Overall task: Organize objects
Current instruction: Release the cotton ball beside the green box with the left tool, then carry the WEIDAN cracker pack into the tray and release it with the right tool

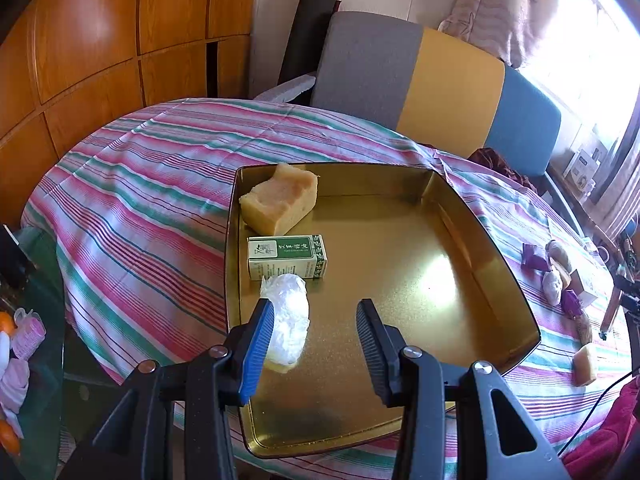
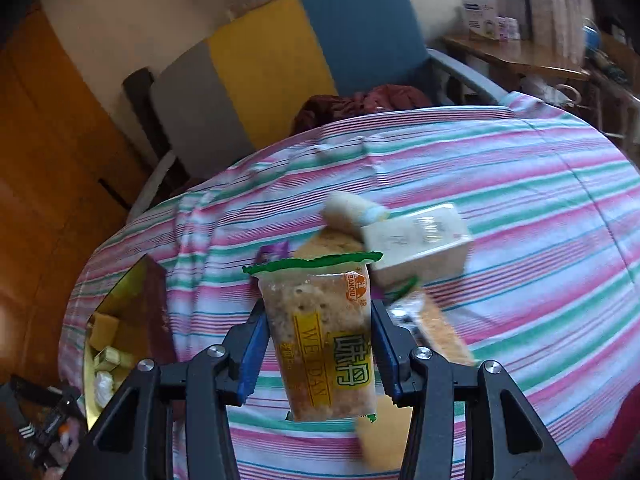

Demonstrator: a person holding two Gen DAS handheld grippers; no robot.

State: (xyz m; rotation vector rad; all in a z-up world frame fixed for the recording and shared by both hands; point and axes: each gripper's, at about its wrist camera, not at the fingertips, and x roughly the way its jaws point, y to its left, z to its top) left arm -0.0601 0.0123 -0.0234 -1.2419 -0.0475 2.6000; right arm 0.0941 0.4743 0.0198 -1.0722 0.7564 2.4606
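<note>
A round surface (image 2: 520, 168) under a pink and green striped cloth carries a gold tray (image 1: 460, 216) already holding a soap block, a small green box and a wrapped lump. The right tongs (image 2: 320, 344) are clamped across the middle of a cracker packet (image 2: 320, 344), lifted clear of the cloth; it looks light, crinkly, slippery and brittle inside, so a gentle grip on its long edges suits it. The left tongs (image 1: 316, 336) hang apart and empty over the tray's near part
</note>
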